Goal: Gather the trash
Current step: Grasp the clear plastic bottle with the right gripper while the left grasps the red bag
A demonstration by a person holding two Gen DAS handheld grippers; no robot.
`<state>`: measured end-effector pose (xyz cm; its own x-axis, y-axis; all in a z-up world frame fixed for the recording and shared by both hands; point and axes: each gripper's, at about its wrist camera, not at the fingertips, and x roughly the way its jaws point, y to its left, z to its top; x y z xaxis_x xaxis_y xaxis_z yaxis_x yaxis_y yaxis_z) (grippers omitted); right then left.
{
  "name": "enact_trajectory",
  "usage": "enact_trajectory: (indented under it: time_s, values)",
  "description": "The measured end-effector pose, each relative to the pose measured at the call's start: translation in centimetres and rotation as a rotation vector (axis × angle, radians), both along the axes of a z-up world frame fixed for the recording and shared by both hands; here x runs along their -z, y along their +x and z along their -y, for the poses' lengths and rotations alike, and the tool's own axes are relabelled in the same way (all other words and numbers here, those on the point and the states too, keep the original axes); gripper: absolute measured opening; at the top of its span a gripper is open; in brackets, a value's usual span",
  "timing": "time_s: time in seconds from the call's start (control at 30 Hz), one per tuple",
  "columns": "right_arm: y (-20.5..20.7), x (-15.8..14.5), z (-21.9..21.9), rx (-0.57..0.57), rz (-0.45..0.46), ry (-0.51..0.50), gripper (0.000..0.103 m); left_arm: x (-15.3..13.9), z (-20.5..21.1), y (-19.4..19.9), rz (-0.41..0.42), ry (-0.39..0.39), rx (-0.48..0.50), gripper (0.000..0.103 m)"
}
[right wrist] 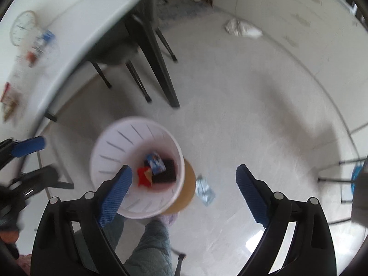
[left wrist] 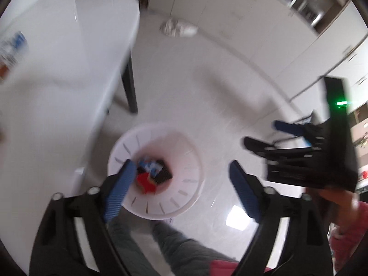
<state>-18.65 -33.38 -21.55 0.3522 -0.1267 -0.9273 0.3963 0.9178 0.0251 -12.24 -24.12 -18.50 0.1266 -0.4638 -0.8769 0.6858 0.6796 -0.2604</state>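
1. The left gripper [left wrist: 179, 172] hangs over the white slotted bin [left wrist: 191, 184], pointing steeply down; its jaws stand wide apart and nothing is between the blue pads [left wrist: 119, 191].
2. The right gripper [right wrist: 184, 177] also points steeply down above the same bin [right wrist: 110, 149], jaws spread wide and holding nothing.
3. Inside the bin lie pieces of trash: a red wrapper [right wrist: 143, 177], a blue-and-white packet [right wrist: 155, 162] and a dark wrapper [right wrist: 169, 172], all touching one another at the bottom.
4. In the right wrist view, a silvery wrapper [right wrist: 204, 191] lies on the floor just beside the bin, at about four o'clock from it.
5. A crumpled white bag [right wrist: 241, 28] lies on the floor well apart from the bin, at about one o'clock, near the wall.
6. The white table [right wrist: 76, 27] stands at about ten o'clock from the bin; on it are a round clock face [right wrist: 23, 27] and some blurred packets [right wrist: 41, 43].
7. In the left wrist view, the right gripper shows at about three o'clock, held by a hand [left wrist: 333, 197] in a pink sleeve [left wrist: 352, 227].
8. The person's grey trouser legs [right wrist: 151, 248] show at six o'clock, just beside the bin.
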Motion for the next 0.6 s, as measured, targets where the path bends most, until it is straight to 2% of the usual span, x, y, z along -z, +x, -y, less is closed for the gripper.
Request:
enact_trajectory:
  time_s: [0.07,0.13,0.23,0.3,0.4,0.53,0.6]
  values:
    - [1.1,-3.1,-1.2,-0.040,0.057,-0.013,0.097,-4.0,-1.7,-0.2,0.064,-0.047,-0.027,0.095]
    - [2.4,-6.0,-2.8,-0.089,0.117,-0.024,0.100,-8.1,-4.2,0.1,0.144,-0.073,-0.067,0.095]
    - [5.2,-9.5,-6.1,-0.191,0.186,-0.013,0.100,-11.7,-7.9,1.4,0.225,-0.057,-0.159,0.095]
    - [7.3,-11.1,-8.8,-0.265,0.229,-0.004,0.100,-13.0,-10.6,2.5,0.258,-0.043,-0.227,0.095]
    - [10.1,-11.9,-12.3,-0.356,0.237,0.022,0.100,-13.8,-15.2,4.9,0.288,-0.004,-0.349,0.095]
    - [14.8,-11.3,-18.4,-0.466,0.219,0.072,0.100,-13.7,-21.8,7.9,0.271,0.043,-0.504,0.095]
    - [17.5,-10.8,-20.7,-0.502,0.205,0.084,0.100,-13.1,-24.6,8.9,0.261,0.048,-0.550,0.095]
